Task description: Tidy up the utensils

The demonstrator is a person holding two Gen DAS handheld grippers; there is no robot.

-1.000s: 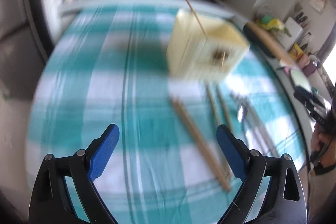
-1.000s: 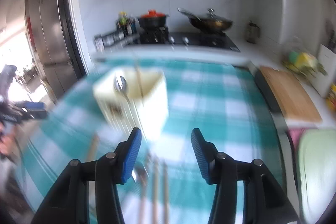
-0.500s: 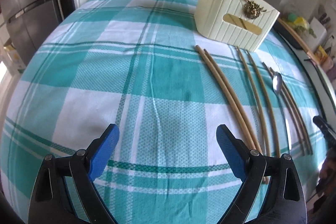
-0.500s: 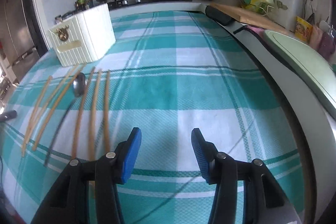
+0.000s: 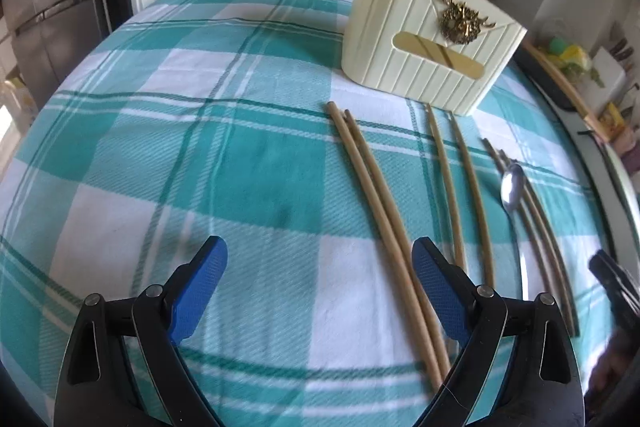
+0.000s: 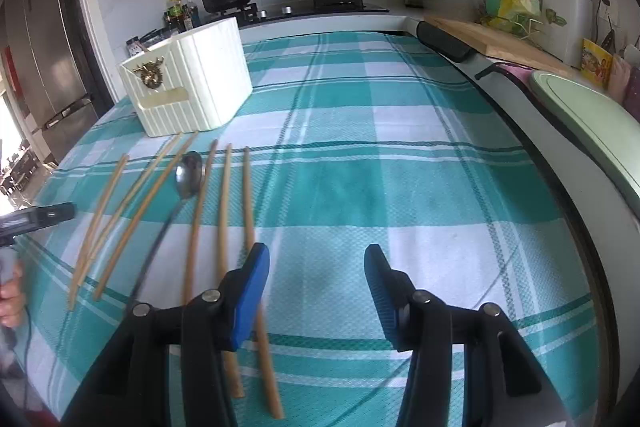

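1. Both grippers had come down closer to the bench since the earlier frames, and the blur had cleared, so the sticks looked bigger and sharper.
2. The left gripper (image 5: 320,287) was spread wide with nothing between its blue pads. The nearest pair of chopsticks (image 5: 380,211) ran under its right-hand pad.
3. The right gripper (image 6: 316,291) was open about halfway and held nothing. A chopstick (image 6: 250,211) passed just under its left-hand pad.
4. The chopsticks lay in a row on the checked cloth (image 5: 160,147), with a spoon (image 6: 188,175) among them.
5. The cream holder (image 5: 428,39) stood upright past the far tips of the sticks, near them. One stick already poked out of its top.
6. The step in hand looked like picking the first utensil off the bench.
7. To do it well, I think one gripper should slide sideways until one stick, or one pair, sits in the middle between the pads.
8. Then it should go low, pinch near the thick end and lift straight up.
9. Thin round sticks may roll or slip, so the squeeze should be slow.
10. The holder had a gold badge and a gold bar on its front. No words on it could be read, and the bottle labels at the back were too small to read.
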